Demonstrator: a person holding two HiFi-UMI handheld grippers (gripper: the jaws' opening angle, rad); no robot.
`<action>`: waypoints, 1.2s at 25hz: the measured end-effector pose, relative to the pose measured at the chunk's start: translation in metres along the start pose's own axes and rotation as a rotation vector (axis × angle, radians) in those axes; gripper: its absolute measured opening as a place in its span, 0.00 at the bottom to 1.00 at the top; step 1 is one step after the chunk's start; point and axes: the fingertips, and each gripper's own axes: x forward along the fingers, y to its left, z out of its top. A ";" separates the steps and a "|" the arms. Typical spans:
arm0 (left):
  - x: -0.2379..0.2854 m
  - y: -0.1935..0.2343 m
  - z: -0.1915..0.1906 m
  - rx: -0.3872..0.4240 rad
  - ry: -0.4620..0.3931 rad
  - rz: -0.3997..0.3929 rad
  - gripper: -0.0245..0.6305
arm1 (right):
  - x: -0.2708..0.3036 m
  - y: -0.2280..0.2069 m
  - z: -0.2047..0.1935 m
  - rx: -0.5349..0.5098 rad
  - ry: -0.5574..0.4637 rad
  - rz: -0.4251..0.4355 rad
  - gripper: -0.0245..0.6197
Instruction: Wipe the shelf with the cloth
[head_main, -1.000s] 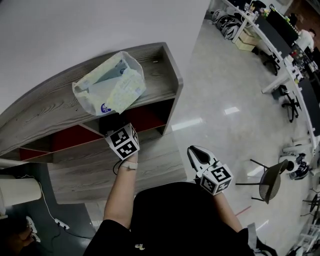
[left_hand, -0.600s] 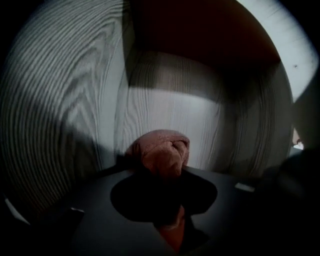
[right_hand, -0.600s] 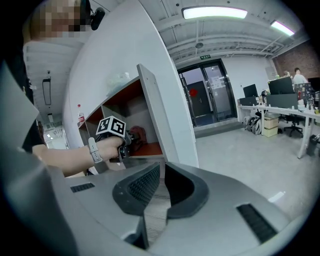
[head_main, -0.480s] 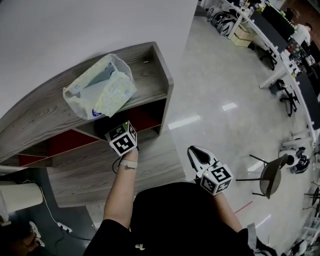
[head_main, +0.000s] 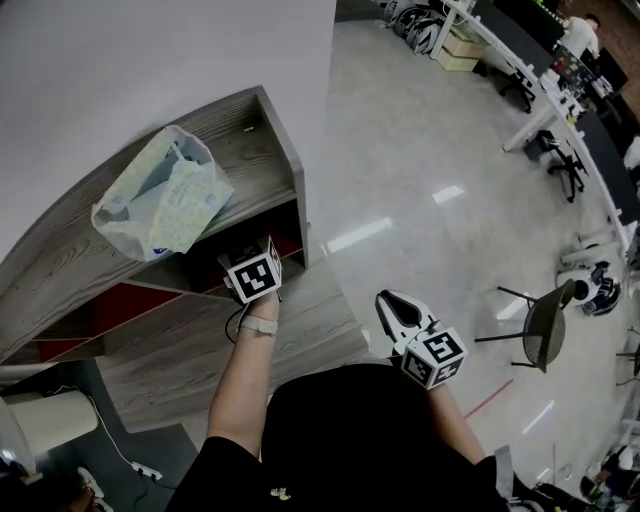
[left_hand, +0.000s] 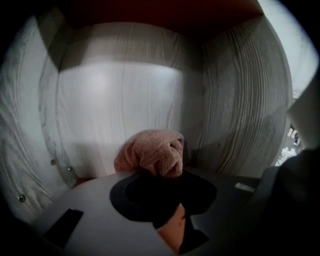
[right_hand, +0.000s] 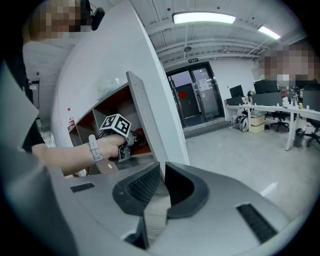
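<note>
At the right end of the shelf (head_main: 60, 255), left gripper (left_hand: 152, 176) fingers clamp the cloth (left_hand: 150, 156) (pink, apparently bunched); right gripper (right_hand: 162, 175) fingers sit together.

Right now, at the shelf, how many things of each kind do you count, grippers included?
Shelf: 1
Cloth: 1, pink, bunched in the left gripper's jaws
Plastic bag: 1, lying on the shelf top
Grippers: 2, the left gripper and the right gripper
Total: 5

Nubbly pink terry cloth (left_hand: 152, 152), grey wood-grain shelf (head_main: 60, 262), crinkled plastic bag (head_main: 160, 195), glossy floor (head_main: 420, 130)
</note>
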 end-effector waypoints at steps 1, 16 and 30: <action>0.002 -0.007 0.001 0.004 0.001 -0.020 0.18 | -0.002 -0.001 0.000 0.003 -0.002 -0.006 0.08; 0.012 -0.050 0.000 0.062 0.050 -0.142 0.18 | -0.013 -0.011 -0.008 0.050 -0.018 -0.051 0.08; -0.033 -0.046 0.005 0.086 -0.016 -0.227 0.18 | 0.001 0.007 -0.003 0.007 -0.001 0.034 0.08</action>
